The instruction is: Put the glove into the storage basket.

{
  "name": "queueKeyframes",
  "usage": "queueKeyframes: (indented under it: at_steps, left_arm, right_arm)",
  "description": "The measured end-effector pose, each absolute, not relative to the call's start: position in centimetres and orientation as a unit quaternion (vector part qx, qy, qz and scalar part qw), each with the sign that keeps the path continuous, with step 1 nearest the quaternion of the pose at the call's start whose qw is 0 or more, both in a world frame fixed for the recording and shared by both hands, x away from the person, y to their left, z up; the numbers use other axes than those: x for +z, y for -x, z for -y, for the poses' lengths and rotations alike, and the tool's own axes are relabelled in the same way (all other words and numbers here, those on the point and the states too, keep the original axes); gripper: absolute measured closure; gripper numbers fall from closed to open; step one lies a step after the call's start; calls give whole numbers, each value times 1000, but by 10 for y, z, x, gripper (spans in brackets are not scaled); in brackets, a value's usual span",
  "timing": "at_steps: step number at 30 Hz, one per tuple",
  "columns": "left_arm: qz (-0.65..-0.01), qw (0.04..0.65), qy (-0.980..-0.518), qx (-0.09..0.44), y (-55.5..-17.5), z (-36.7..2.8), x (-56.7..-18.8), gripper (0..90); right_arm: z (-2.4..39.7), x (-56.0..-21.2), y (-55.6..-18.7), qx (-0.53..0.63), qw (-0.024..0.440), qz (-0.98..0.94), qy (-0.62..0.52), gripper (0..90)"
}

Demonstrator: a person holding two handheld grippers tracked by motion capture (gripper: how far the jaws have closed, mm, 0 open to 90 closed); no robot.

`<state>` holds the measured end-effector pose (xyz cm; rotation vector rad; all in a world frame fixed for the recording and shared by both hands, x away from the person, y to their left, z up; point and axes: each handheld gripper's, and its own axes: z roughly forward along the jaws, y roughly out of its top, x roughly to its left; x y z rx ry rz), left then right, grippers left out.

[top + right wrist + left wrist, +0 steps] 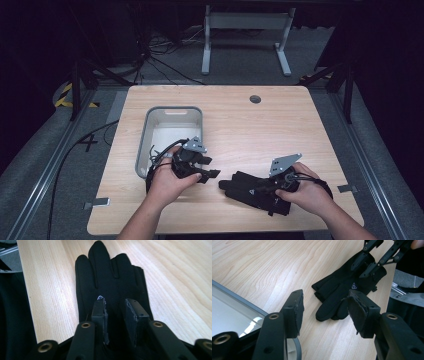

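A black glove [247, 189] lies flat on the wooden table [260, 130] near its front edge, fingers pointing left. My right gripper [261, 188] rests over the glove's back, and in the right gripper view [115, 312] its jaws stand a little apart with the glove [107, 272] beneath and between them, not pinched. My left gripper [210, 167] hovers just left of the glove's fingertips, beside the bin. In the left gripper view [324, 310] its jaws are open and empty, looking at the glove [337, 290] and the right gripper [360, 270] beyond.
A grey plastic bin [145, 135] stands at the table's left, its rim [237, 297] close under my left gripper. A round cable hole [255, 99] sits at the table's back. The table's front edge lies close behind both hands.
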<state>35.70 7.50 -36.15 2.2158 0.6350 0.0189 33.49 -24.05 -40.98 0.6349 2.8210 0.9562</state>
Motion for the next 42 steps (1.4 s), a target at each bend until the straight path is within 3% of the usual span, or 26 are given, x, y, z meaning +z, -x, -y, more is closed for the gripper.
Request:
queueKeyframes:
  at_steps: [10,19,25,33,42]
  left_arm:
    - [-253,406,-878,10,-356,-77,-361,479]
    - [-245,403,-882,6,-353,-69,-362,479]
    - [-222,395,-891,1,-351,-47,-366,483]
    - [-187,377,-907,-13,-354,-5,-376,484]
    - [-167,366,-915,-23,-357,31,-386,486]
  right_arm:
    - [247,-423,-339,304,47,-924,-227,747]
    - [261,-426,-328,308,50,-917,-247,696]
    - [277,-409,-326,347,68,-899,-257,645]
    - [333,-399,-336,378,97,-858,-335,620]
    - [349,-399,-336,391,102,-842,-358,609]
